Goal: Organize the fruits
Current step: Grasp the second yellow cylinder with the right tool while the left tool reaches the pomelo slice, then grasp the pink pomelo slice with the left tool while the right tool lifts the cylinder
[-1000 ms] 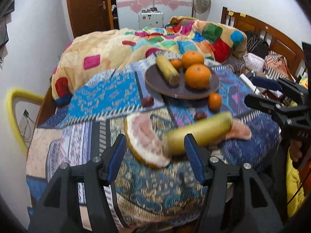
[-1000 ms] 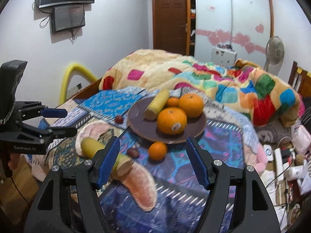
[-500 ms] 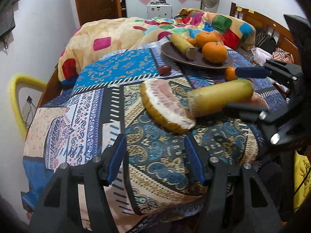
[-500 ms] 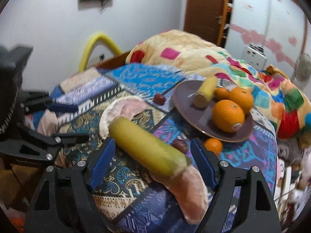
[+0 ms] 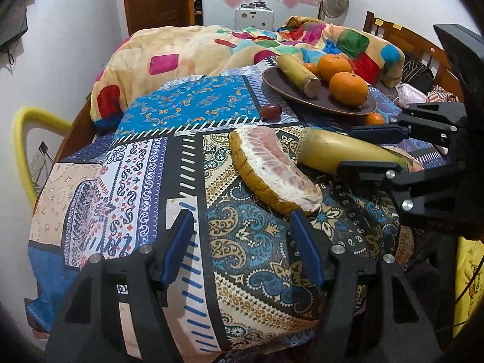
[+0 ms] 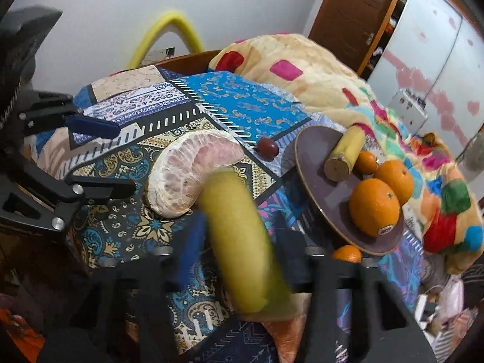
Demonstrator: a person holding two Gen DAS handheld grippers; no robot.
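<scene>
A yellow cane piece [image 5: 341,151] lies on the patterned cloth beside a pomelo wedge [image 5: 272,166]. My right gripper [image 5: 367,148] has its jaws on either side of the cane piece [image 6: 239,236], still apart and blurred in its own view. My left gripper [image 5: 242,249] is open and empty, short of the pomelo wedge [image 6: 187,169]. A brown plate [image 5: 290,90] holds another cane piece [image 5: 299,72] and two oranges [image 5: 348,87]. A small orange [image 5: 375,118] and a dark red fruit [image 5: 271,111] lie on the cloth near the plate.
A second pomelo wedge [image 6: 281,332] lies under the cane piece's near end. A bright quilt [image 5: 193,54] is heaped behind the plate. A yellow hoop [image 5: 27,139] stands at the left wall. A wooden headboard [image 5: 414,48] is at the right.
Both grippers pulled back and lower. The right gripper swung left and came in around the cane piece. The left gripper drew away from the pomelo wedge.
</scene>
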